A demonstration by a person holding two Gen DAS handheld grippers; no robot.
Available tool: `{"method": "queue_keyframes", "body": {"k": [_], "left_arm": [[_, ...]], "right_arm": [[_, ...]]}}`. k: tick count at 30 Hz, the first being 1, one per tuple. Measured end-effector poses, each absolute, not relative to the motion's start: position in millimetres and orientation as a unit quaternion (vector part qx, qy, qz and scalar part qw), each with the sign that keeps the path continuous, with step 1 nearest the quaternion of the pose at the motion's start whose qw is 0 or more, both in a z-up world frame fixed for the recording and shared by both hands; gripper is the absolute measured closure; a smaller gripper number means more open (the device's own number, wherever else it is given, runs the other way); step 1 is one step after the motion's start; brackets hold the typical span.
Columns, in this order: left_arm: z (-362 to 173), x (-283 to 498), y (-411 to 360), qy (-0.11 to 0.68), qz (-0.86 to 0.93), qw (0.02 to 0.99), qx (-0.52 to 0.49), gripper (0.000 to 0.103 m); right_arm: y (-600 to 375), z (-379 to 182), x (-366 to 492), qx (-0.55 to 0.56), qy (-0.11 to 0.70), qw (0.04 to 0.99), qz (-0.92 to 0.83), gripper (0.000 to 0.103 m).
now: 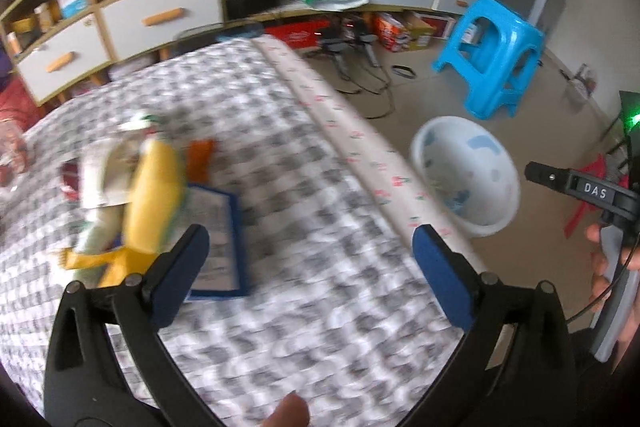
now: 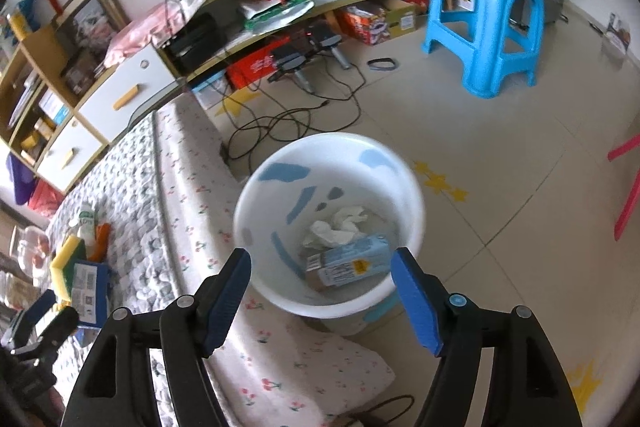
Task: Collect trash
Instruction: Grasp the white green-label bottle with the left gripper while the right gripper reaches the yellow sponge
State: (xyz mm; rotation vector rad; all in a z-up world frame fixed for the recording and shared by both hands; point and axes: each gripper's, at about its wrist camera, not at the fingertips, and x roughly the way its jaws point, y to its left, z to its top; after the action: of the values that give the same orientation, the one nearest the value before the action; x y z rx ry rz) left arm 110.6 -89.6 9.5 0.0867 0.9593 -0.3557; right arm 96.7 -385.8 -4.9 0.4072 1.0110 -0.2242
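Only my R view shows tissue (image 2: 340, 225) & box (image 2: 352, 263) inside bin (image 2: 248, 227); R gripper (image 2: 320, 295) above it, L gripper (image 1: 308, 267) over bed (image 1: 312, 187), both fingers spread, empty.

Blue stool (image 2: 486, 19), floor cables (image 2: 288, 119)

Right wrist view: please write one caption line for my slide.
Open right tongs above the white bin holding crumpled tissue and a blue carton, beside the bed.

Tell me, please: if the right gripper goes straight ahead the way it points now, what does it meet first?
Most likely the white bin: the open right gripper points into its mouth, so it would probably meet the blue carton lying inside. Depth is hard to judge here.
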Motion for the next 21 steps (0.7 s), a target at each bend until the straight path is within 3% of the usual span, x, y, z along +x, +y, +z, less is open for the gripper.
{"method": "queue_keyframes", "body": {"k": [18, 21], "left_arm": [[-19, 146, 84, 0.516, -0.054, 0.853, -0.053, 0.002], [-26, 158, 109, 0.523, -0.054, 0.846, -0.085, 0.015]], "right_arm": [[-280, -8, 145, 0.147, 0.497, 0.854, -0.043, 0.027], [-263, -10, 151, 0.143, 0.5, 0.853, -0.034, 0.027]]}}
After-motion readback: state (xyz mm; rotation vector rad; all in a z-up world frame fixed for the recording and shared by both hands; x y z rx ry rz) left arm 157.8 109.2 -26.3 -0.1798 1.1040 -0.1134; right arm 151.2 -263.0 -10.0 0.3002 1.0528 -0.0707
